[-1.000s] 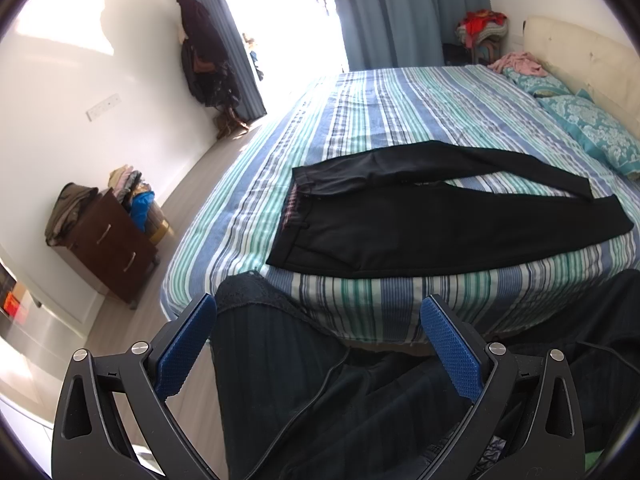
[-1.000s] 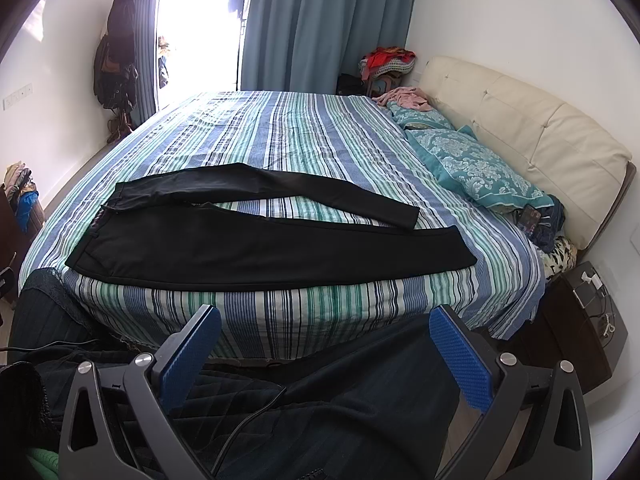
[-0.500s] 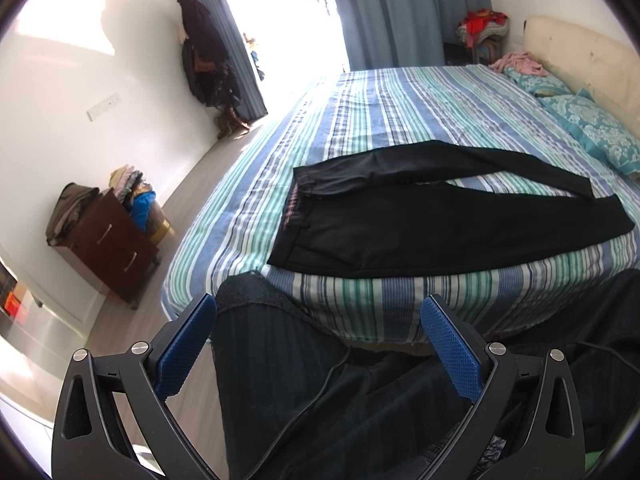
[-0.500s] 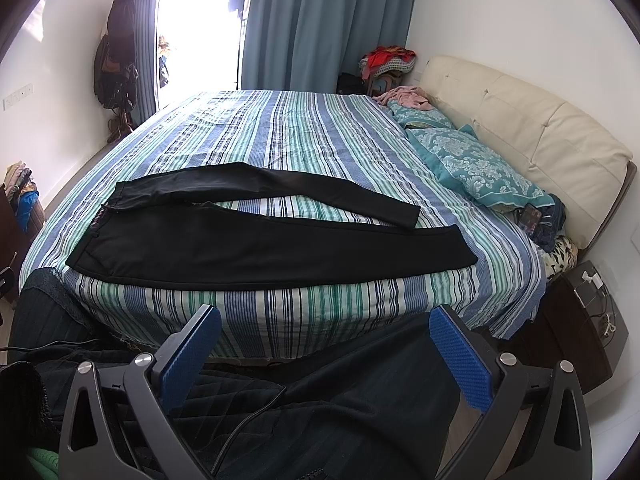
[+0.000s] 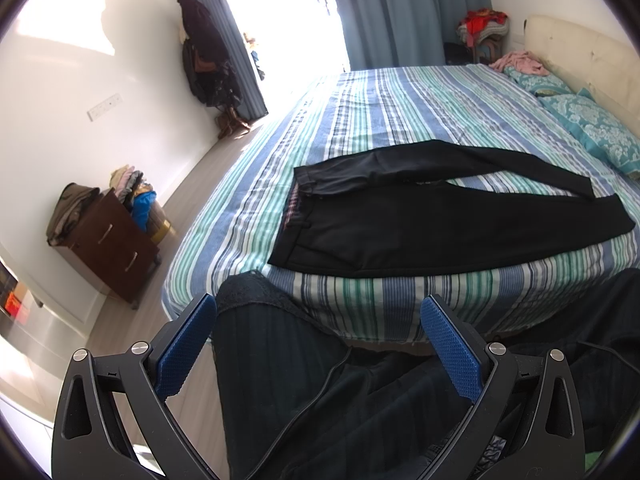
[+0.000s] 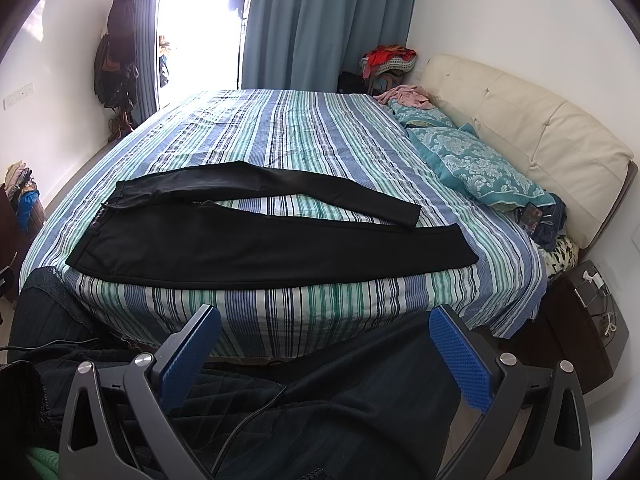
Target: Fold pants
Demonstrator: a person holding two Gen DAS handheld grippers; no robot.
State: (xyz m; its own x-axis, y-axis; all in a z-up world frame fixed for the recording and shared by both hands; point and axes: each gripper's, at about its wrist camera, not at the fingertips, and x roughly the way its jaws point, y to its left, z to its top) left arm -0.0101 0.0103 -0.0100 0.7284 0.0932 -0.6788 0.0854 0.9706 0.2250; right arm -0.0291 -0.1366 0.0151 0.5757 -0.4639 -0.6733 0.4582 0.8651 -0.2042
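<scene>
Black pants (image 5: 440,232) (image 6: 248,246) lie flat along the near edge of a striped bed (image 5: 400,120) (image 6: 288,136), waistband to the left, legs stretching right and spread apart in a narrow V. My left gripper (image 5: 318,330) hangs open below the bed edge, over a person's dark-clothed lap, well short of the waistband. My right gripper (image 6: 325,338) is open too, low in front of the mattress side, nothing between its blue pads (image 6: 460,356).
Teal pillows (image 6: 476,168) and a cream headboard (image 6: 532,128) lie to the right. A dark nightstand (image 6: 576,328) stands at the bed's right corner. A brown dresser (image 5: 108,240) piled with clothes sits on the left by the wall. Curtains (image 6: 320,24) hang behind the bed.
</scene>
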